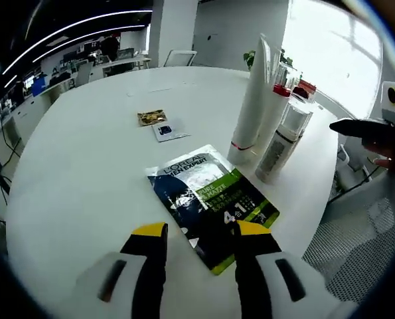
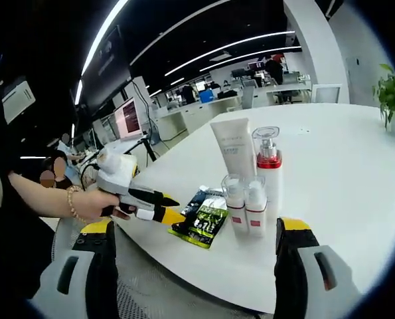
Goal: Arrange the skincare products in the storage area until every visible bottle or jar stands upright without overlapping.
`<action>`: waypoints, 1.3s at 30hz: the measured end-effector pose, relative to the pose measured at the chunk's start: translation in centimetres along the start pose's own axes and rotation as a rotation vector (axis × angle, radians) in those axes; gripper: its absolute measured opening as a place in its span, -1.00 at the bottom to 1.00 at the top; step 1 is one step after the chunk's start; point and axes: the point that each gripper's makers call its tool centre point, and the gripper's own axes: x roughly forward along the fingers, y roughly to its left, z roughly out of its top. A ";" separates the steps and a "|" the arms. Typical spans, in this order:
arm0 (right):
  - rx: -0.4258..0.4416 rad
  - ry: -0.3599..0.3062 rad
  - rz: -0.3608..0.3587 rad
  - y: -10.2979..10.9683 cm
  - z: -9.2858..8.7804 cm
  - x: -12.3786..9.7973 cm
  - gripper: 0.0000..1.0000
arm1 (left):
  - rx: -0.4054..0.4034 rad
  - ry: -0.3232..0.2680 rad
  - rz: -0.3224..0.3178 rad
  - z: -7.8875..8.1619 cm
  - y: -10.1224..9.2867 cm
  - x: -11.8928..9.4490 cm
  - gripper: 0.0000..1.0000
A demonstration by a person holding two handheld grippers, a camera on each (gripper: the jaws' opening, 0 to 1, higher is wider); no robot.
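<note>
I see a round white table (image 1: 84, 166) in an open office; both my grippers gape, empty.

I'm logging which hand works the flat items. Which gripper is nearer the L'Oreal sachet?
Left. The left gripper has its yellow tips at the sachet, at its near edge. The right gripper is held back off the table edge, behind the small bottles.
</note>
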 end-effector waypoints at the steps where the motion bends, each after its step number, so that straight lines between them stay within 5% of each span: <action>1: -0.003 0.003 -0.001 0.0 -0.1 0.0 0.99 | -0.014 -0.016 -0.005 0.3 0.2 -0.3 -0.29; 7: -0.007 0.012 -0.012 -0.1 -0.2 0.0 0.99 | -0.048 -0.050 -0.003 0.9 0.6 -2.9 -0.11; 10: 0.007 0.008 -0.013 -0.2 -0.2 0.1 0.99 | -0.096 -0.128 -0.019 1.6 1.2 -4.3 0.03; 25: 0.012 0.004 -0.028 -0.3 -0.1 0.3 0.99 | -0.106 -0.182 -0.017 1.7 1.0 -11.1 0.52; 39: -0.007 0.011 -0.009 0.3 -0.2 0.5 0.99 | -0.134 -0.231 0.022 1.3 2.6 -14.2 0.78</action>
